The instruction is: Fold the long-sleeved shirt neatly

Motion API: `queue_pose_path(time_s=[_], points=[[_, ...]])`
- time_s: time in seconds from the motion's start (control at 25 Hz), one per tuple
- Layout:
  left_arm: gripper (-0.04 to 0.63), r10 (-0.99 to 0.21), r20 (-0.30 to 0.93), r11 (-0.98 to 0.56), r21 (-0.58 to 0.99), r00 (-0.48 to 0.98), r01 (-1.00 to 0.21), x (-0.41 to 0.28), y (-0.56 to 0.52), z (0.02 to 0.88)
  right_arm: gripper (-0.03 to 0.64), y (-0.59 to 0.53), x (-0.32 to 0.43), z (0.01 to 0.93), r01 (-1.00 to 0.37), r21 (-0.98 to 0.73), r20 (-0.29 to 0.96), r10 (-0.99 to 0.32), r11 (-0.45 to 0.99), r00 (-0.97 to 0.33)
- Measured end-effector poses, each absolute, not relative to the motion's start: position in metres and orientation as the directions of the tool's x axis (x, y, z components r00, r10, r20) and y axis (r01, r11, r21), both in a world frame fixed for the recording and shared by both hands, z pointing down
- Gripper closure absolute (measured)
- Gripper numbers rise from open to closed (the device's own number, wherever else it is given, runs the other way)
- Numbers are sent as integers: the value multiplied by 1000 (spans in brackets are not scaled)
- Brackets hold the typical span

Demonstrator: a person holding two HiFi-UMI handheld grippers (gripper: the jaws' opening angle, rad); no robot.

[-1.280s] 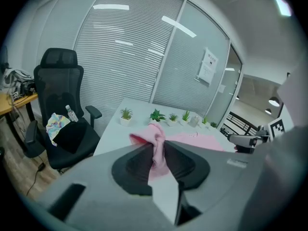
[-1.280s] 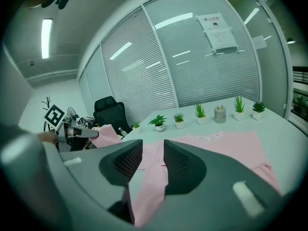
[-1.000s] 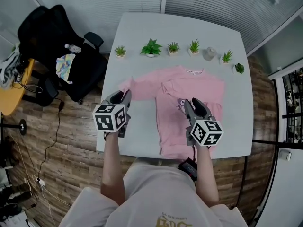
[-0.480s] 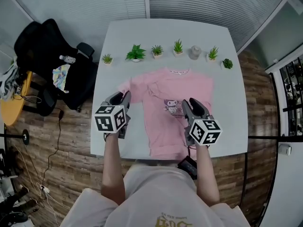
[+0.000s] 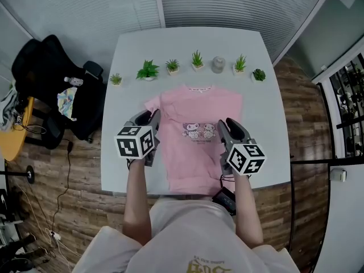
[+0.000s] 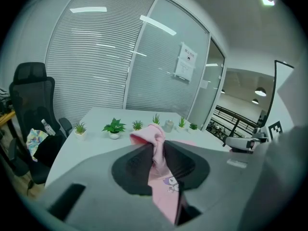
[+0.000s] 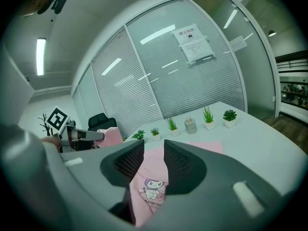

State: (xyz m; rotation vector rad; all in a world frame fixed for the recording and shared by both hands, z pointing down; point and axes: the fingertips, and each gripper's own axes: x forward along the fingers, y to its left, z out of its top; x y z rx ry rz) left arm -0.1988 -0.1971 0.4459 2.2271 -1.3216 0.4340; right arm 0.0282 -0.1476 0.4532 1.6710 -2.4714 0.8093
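Note:
A pink long-sleeved shirt (image 5: 199, 104) lies front up on the white table (image 5: 261, 112), with two cartoon figures showing on its chest. My left gripper (image 5: 152, 121) hovers at the shirt's left edge, shut on a bunched piece of the pink sleeve (image 6: 155, 137) that stands up between its jaws (image 6: 156, 146). My right gripper (image 5: 223, 127) hangs over the right part of the shirt. Its jaws (image 7: 154, 150) have just been closing but still stand apart. The printed front (image 7: 153, 189) shows through the gap, and I see no fabric pinched there.
A row of small potted plants (image 5: 196, 58) and a grey jar (image 5: 218, 64) stand along the table behind the shirt. A black office chair (image 5: 45, 78) with a cloth on it sits left of the table. Wooden floor surrounds the table.
Both grippers have moved right across the table. The left one has drawn the sleeve in toward the shirt's body. A second cartoon figure on the chest now shows.

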Motion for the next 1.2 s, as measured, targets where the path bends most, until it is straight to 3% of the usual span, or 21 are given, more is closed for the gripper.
queue_pose_path(time_s=[1.2], points=[[518,-633,521,-547,223,573,-807,-20,-202,446,486,-153,129,456,-854,-455,281,-870,251,-405]])
